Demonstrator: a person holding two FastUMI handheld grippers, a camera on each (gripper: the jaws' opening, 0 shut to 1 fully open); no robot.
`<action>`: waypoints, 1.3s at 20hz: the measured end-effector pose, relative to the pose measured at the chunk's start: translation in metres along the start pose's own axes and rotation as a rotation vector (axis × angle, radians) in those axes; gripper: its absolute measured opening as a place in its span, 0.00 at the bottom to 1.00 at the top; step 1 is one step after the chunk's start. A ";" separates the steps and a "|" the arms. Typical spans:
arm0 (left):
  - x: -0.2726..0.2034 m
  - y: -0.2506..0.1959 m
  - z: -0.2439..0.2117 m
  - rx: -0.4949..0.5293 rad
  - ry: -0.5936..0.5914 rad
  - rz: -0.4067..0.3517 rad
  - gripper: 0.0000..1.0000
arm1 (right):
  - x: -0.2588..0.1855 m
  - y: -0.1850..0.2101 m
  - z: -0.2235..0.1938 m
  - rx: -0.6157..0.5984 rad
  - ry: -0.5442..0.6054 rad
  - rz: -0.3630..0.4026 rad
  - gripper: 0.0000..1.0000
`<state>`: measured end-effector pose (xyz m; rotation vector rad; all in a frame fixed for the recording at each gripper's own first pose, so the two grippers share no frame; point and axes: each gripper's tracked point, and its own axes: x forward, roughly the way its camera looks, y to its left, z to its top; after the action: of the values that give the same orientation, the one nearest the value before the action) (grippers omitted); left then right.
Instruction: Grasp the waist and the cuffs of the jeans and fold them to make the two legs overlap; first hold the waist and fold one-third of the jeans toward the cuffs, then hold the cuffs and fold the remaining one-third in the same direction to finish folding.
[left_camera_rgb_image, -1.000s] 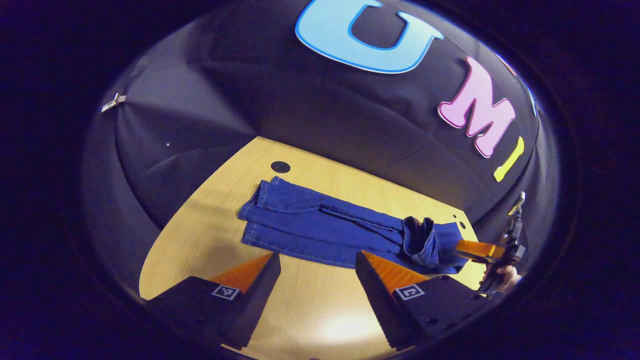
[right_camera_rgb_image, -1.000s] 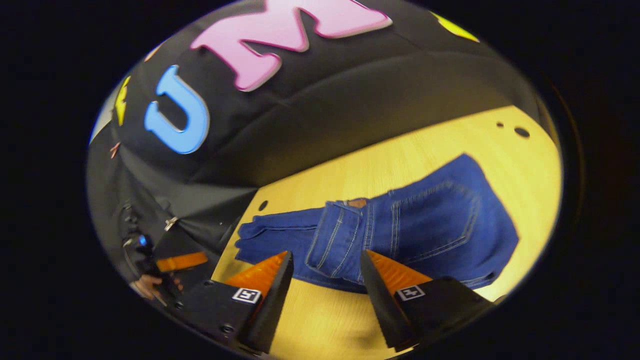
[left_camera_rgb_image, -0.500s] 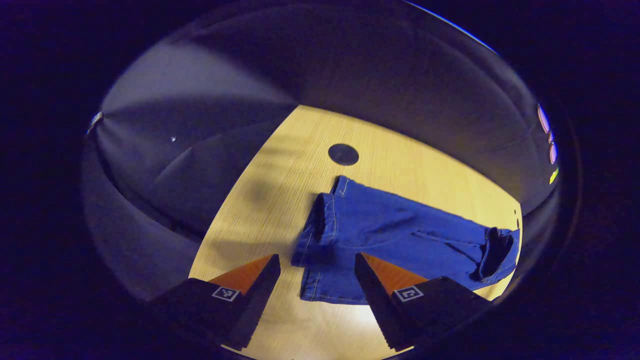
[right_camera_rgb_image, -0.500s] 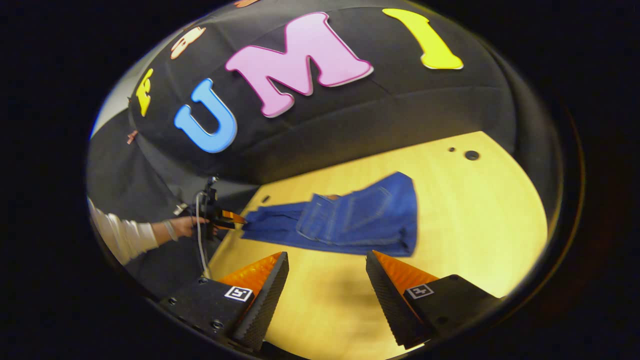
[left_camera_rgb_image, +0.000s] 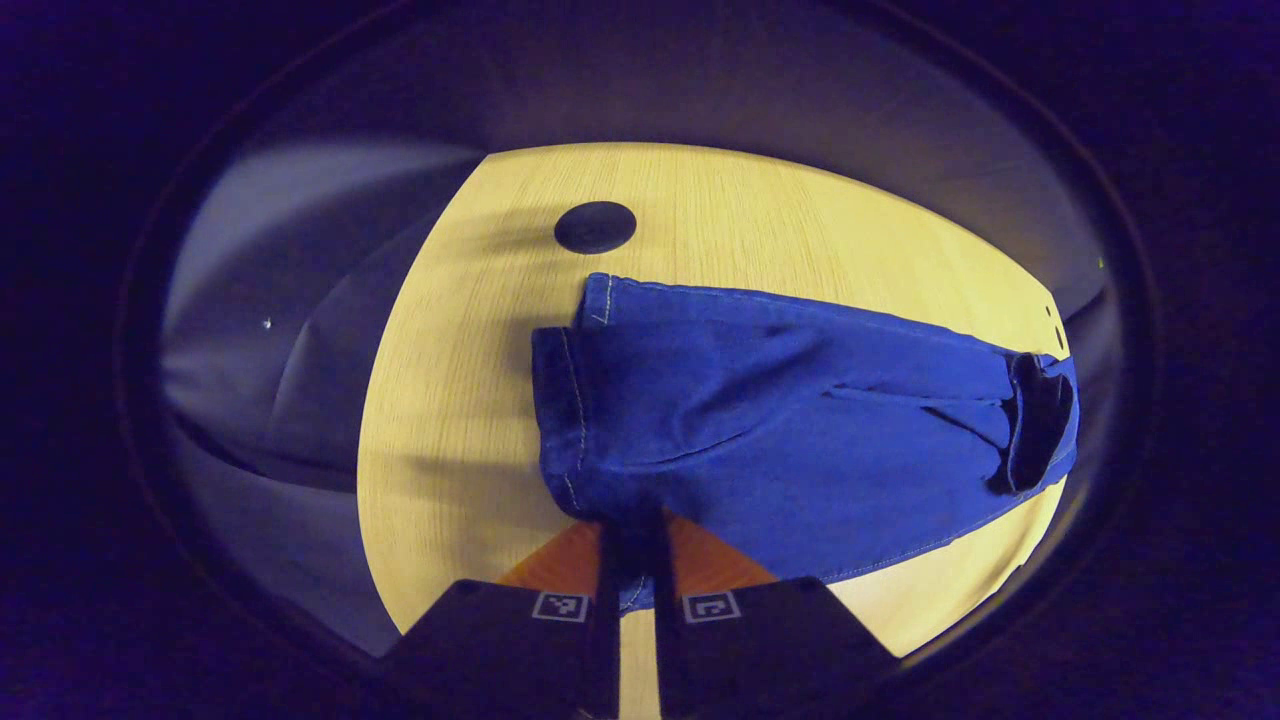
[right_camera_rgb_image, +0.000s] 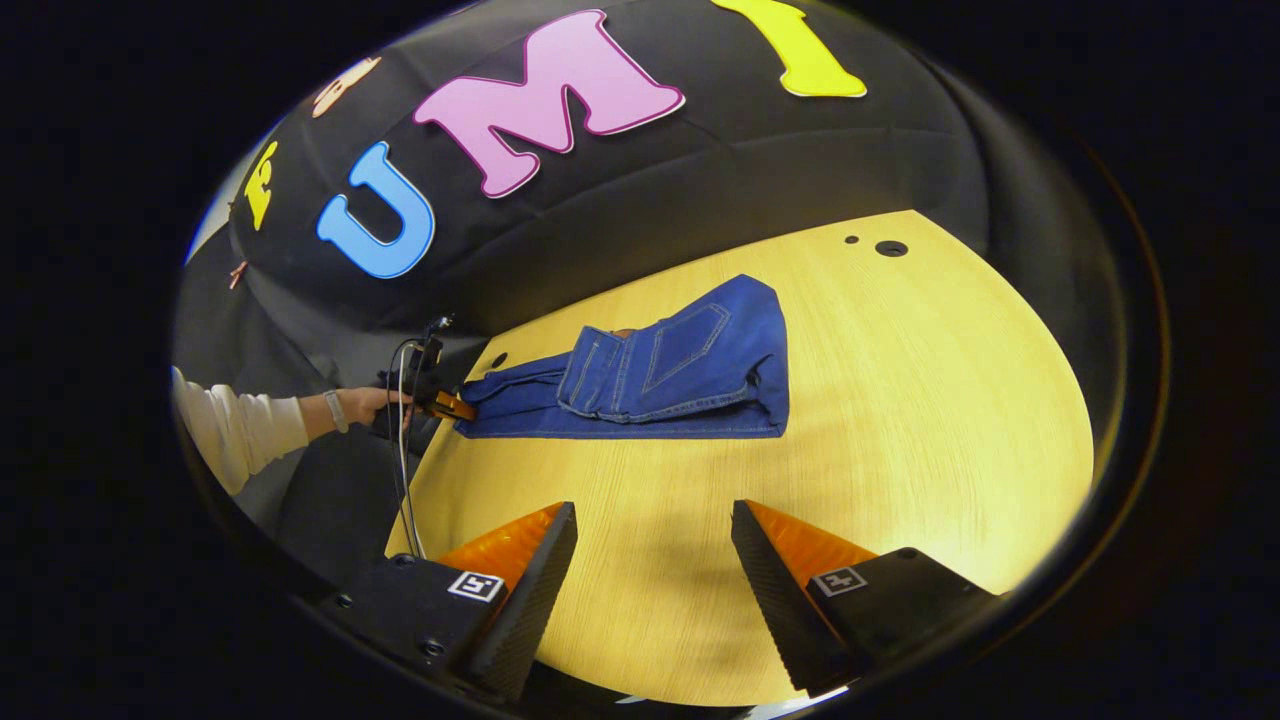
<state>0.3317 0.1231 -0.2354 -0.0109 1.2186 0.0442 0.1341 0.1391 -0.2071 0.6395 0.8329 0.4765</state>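
The jeans (left_camera_rgb_image: 800, 430) lie on the light wooden bench (left_camera_rgb_image: 470, 400), the two legs stacked one over the other and the waist part folded over toward the cuffs. In the left gripper view the left hand-held gripper (left_camera_rgb_image: 630, 560) has its two fingers drawn close together on the near corner of the cuffs (left_camera_rgb_image: 565, 410), with a strip of denim pinched between them; the cloth there looks slightly raised off the bench, though the fisheye makes that hard to judge. A dark round hole (left_camera_rgb_image: 595, 226) sits in the bench just beyond the cuffs.

In the right gripper view the right hand-held gripper (right_camera_rgb_image: 655, 560) hangs above bare bench (right_camera_rgb_image: 900, 400), its fingers spread wide with nothing between them, well apart from the jeans (right_camera_rgb_image: 680, 380). The folded waist section, back pocket (right_camera_rgb_image: 690, 345) upward, lies on top of the legs. At the far left a person's hand (right_camera_rgb_image: 370, 405), in a white sleeve (right_camera_rgb_image: 235, 430), holds the left hand-held gripper (right_camera_rgb_image: 455, 407) against the cuff end. Two small dark holes (right_camera_rgb_image: 880, 246) mark the far corner of the bench.
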 end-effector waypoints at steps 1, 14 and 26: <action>-0.001 -0.001 -0.001 -0.005 0.003 0.017 0.12 | 0.001 0.002 0.003 0.002 -0.005 0.006 0.95; -0.201 -0.233 0.052 0.155 -0.406 -0.559 0.06 | -0.018 0.000 0.036 0.030 -0.066 0.029 0.95; -0.103 -0.514 -0.034 0.431 -0.083 -0.485 0.10 | -0.086 -0.069 0.020 0.053 -0.157 -0.109 0.95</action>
<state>0.2848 -0.3947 -0.1585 0.0713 1.0951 -0.6347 0.1092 0.0300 -0.1993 0.6677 0.7290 0.3022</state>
